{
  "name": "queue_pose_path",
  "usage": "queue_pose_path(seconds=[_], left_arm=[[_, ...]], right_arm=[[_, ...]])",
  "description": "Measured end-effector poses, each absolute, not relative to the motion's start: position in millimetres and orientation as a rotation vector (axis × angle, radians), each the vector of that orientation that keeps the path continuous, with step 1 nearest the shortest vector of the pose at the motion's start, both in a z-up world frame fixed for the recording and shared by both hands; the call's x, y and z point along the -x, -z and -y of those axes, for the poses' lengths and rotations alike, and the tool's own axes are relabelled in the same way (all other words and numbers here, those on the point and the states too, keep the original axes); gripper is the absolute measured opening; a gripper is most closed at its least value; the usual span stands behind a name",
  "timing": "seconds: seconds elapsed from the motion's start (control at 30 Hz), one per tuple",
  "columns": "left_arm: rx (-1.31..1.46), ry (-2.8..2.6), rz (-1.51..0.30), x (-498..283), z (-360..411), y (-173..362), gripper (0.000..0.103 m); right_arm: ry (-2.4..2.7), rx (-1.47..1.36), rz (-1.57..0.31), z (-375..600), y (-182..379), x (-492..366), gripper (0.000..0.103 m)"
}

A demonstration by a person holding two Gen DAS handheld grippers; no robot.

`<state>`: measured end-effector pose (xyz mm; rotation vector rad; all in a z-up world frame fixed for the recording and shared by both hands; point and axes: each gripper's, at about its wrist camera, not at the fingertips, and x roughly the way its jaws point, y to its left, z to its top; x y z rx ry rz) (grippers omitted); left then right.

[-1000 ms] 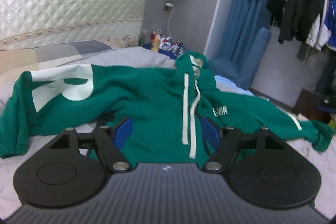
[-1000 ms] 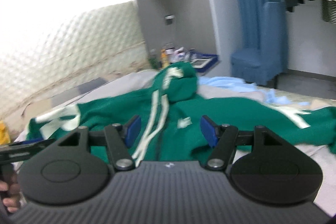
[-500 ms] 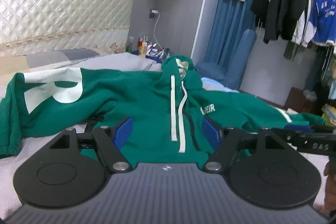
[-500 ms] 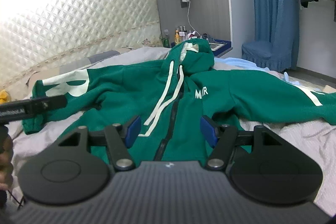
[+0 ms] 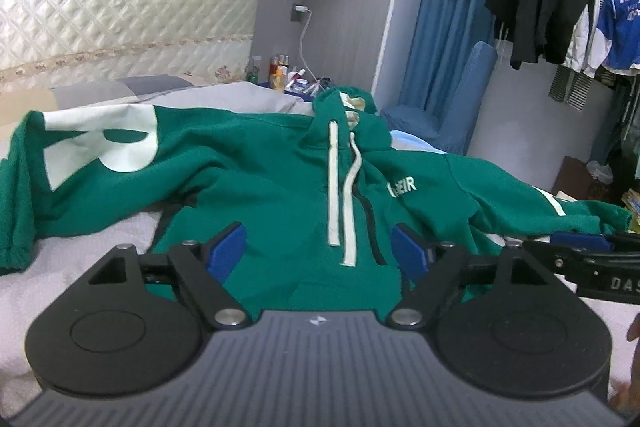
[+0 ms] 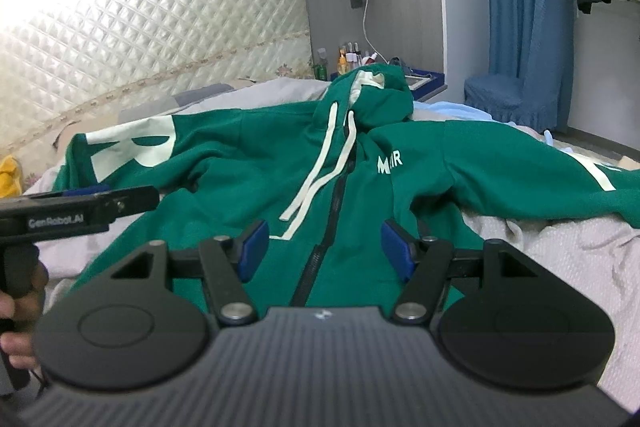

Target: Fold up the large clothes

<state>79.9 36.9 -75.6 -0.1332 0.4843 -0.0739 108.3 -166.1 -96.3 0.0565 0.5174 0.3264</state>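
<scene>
The green hoodie [image 5: 256, 195] lies face up across the bed, and it's a big one, spread wide with both sleeves thrown out to the sides. The left sleeve [image 5: 92, 163] carries a large pale letter print and ends crumpled at the cuff. The right sleeve [image 6: 520, 167] stretches out with a white stripe near its end. The hood [image 6: 376, 87] sits bunched at the far end, pale lining showing. Two white drawstrings [image 5: 340, 187] trail down the chest beside the dark zipper [image 6: 332, 211], which runs down the middle. Small white lettering [image 6: 390, 161] marks the chest. The fabric is rumpled, not yet folded.
</scene>
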Motion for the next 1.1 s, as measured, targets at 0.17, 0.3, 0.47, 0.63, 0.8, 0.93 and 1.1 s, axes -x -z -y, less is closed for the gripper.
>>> queue_pose_path(seconds=[0.17,0.3,0.47,0.63,0.8,0.93,1.1], left_arm=[[0.123,0.077,-0.490,-82.1,-30.7,86.6,0.088],[0.150,0.060,-0.503,-84.6,-33.5,89.2,0.089],[0.201,0.052,-0.495,-102.1,-38.9,75.1,0.088],[0.205,0.090,-0.504,-155.8,-40.1,57.0,0.088],[0.192,0.123,-0.500,-237.6,-41.2,53.9,0.089],[0.210,0.112,-0.514,-323.6,-47.3,69.3,0.088],[0.257,0.131,-0.526,-423.8,-52.6,96.7,0.086]], right_arm=[[-0.301,-0.040,-0.515,167.3,96.5,-109.7,0.065],[-0.281,-0.065,-0.515,173.7,92.3,-110.5,0.065],[-0.263,-0.118,-0.527,183.8,79.6,-123.4,0.069],[-0.286,-0.127,-0.533,188.3,57.0,-169.1,0.087],[-0.312,-0.141,-0.532,190.2,52.6,-244.7,0.093],[-0.319,-0.181,-0.550,194.5,74.4,-327.2,0.093],[-0.301,-0.232,-0.610,193.0,112.4,-438.6,0.092]])
